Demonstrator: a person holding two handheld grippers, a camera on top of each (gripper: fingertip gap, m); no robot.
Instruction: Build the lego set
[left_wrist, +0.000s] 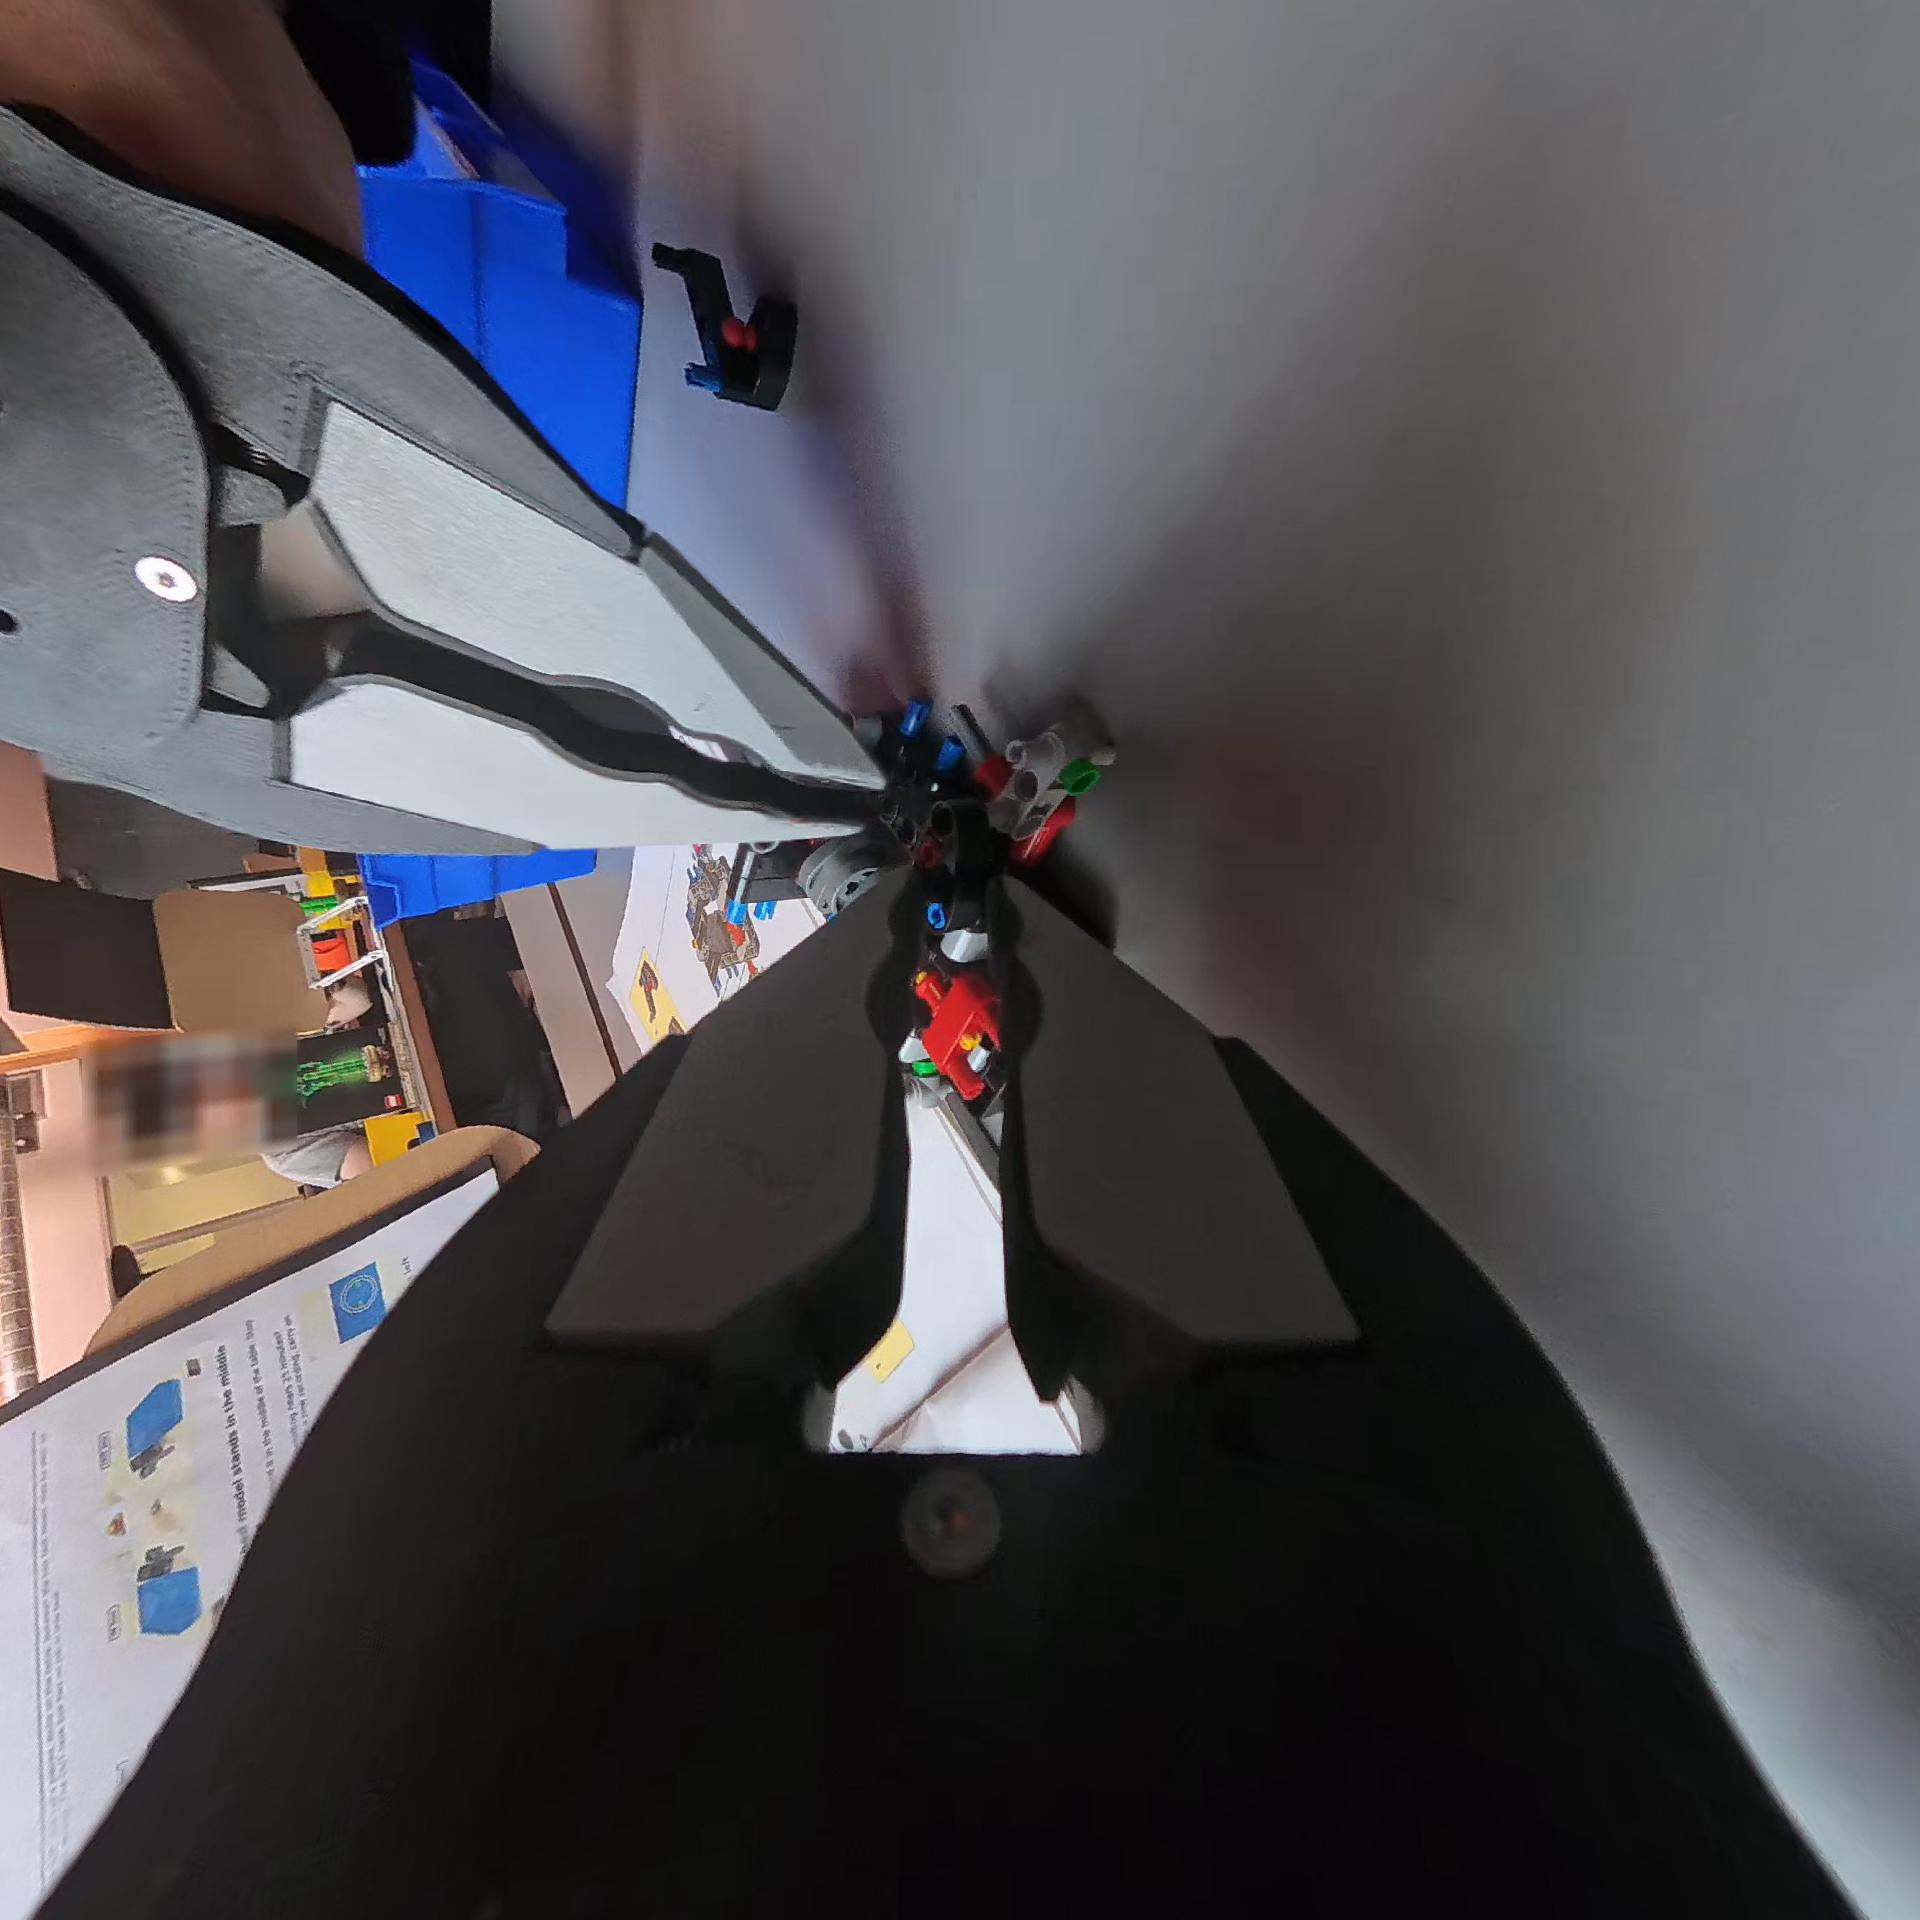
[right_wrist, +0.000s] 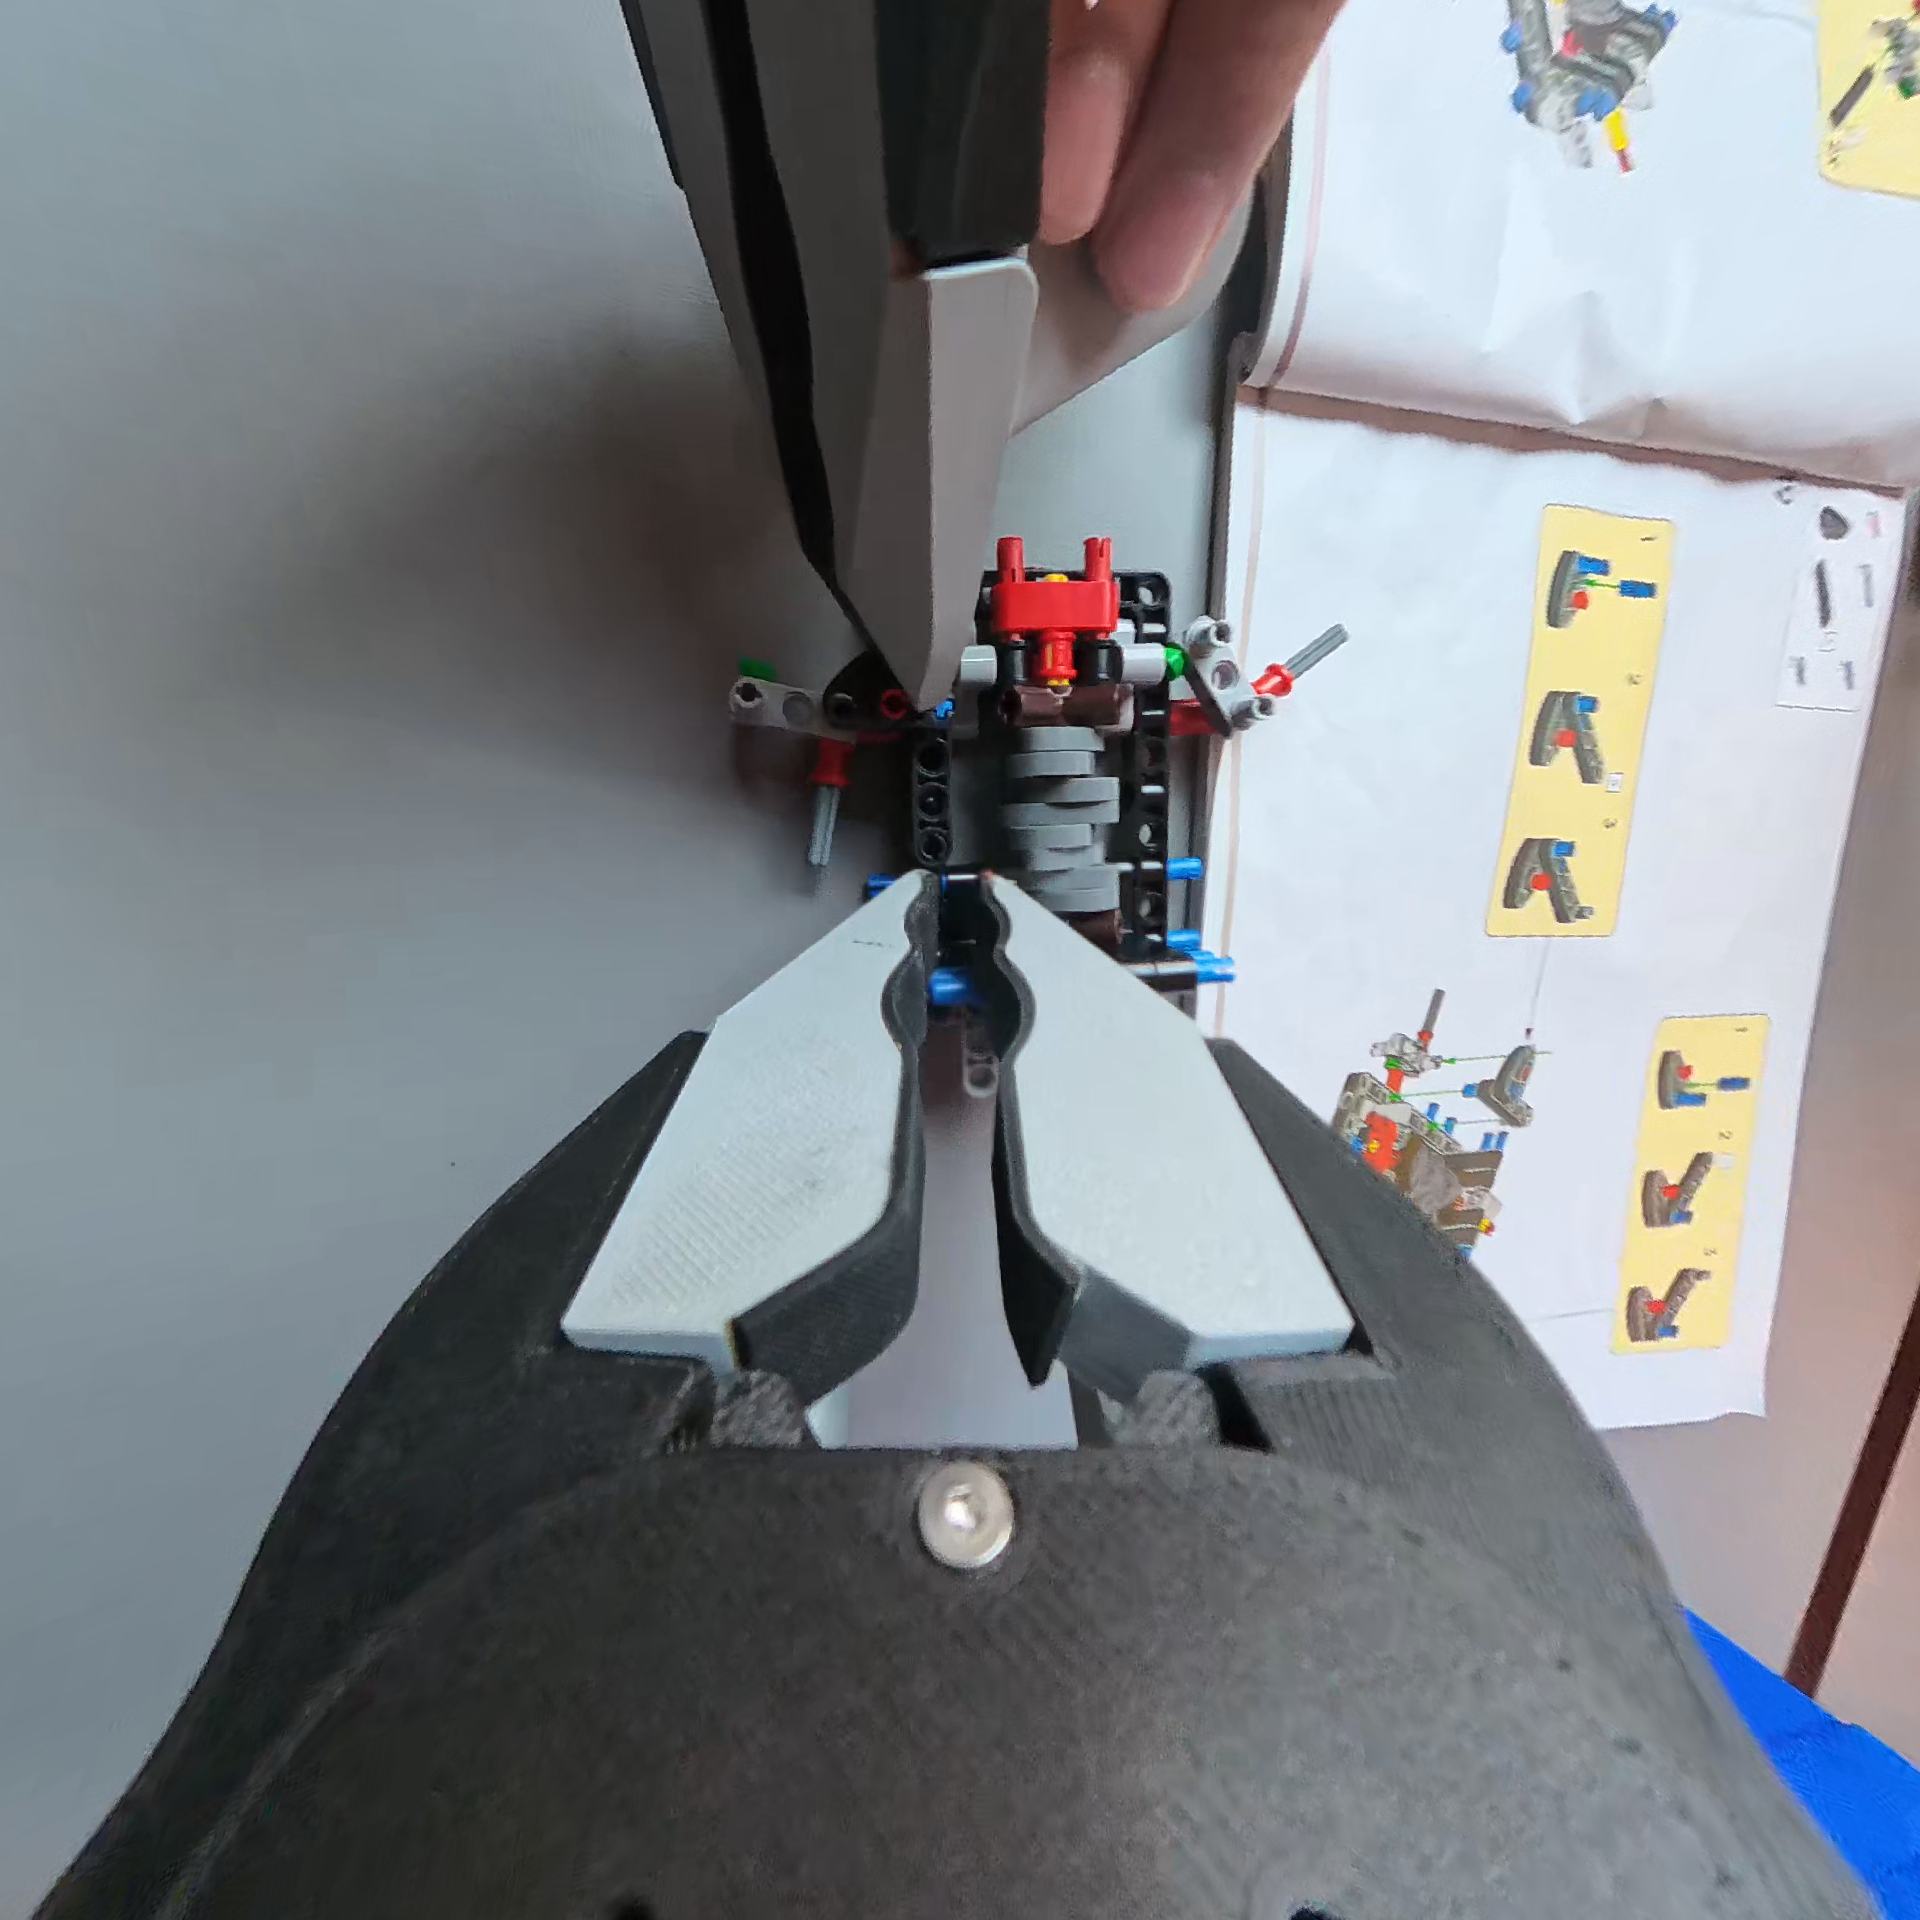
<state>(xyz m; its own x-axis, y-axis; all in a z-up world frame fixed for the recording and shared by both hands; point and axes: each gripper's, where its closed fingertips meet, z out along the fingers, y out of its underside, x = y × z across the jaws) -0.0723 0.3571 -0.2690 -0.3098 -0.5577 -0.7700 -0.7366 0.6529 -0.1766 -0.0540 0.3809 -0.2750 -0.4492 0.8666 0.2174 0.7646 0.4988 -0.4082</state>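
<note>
The lego model (right_wrist: 1060, 790) is a black beam frame with stacked grey discs, a red block on top and blue pins. It is held over the grey table between both grippers. My right gripper (right_wrist: 958, 881) is shut on the black beam at the model's near end. My left gripper (right_wrist: 920, 696) comes down from above and is closed on a black curved piece at the model's left side. In the left wrist view, my left gripper (left_wrist: 945, 894) pinches the model (left_wrist: 1029, 779), and the right gripper (left_wrist: 883, 805) reaches in from the left.
The open instruction booklet (right_wrist: 1455, 727) lies right of the model. A small black curved sub-assembly (left_wrist: 743, 332) with red and blue pins lies on the table near a blue bin (left_wrist: 520, 260). A printed sheet (left_wrist: 156, 1507) lies at the lower left. A hand (right_wrist: 1143, 135) holds the left gripper.
</note>
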